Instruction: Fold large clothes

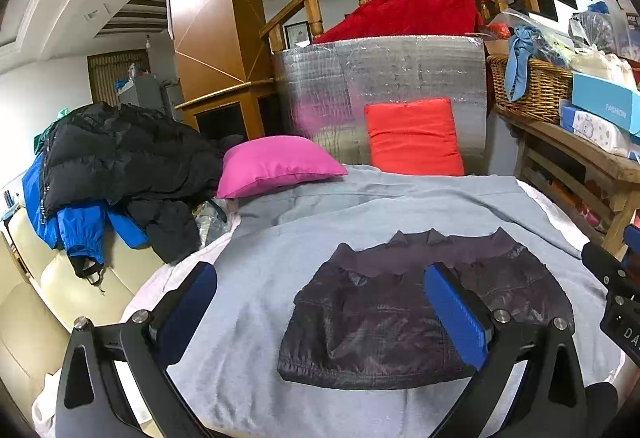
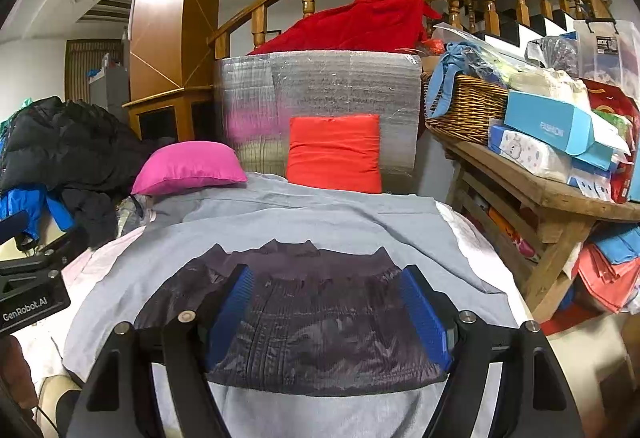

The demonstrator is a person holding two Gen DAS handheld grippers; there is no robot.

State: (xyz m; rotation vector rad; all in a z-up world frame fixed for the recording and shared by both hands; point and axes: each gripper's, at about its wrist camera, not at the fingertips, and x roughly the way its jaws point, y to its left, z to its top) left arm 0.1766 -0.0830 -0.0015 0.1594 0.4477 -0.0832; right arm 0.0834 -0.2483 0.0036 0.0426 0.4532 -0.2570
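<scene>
A dark purple puffer jacket (image 1: pixel 384 318) lies folded into a compact rectangle on the grey blanket (image 1: pixel 256 278). It also shows in the right wrist view (image 2: pixel 320 318) on the same blanket (image 2: pixel 304 222). My left gripper (image 1: pixel 320 302) is open and empty, held above the jacket's left half. My right gripper (image 2: pixel 326 302) is open and empty, held above the jacket's middle. Neither gripper touches the cloth.
A pile of black and blue coats (image 1: pixel 120 166) lies on the cream sofa at left. A pink pillow (image 1: pixel 276 164) and an orange pillow (image 1: pixel 412 136) lean at the back. A wooden shelf (image 2: pixel 552 190) with a basket and boxes stands at right.
</scene>
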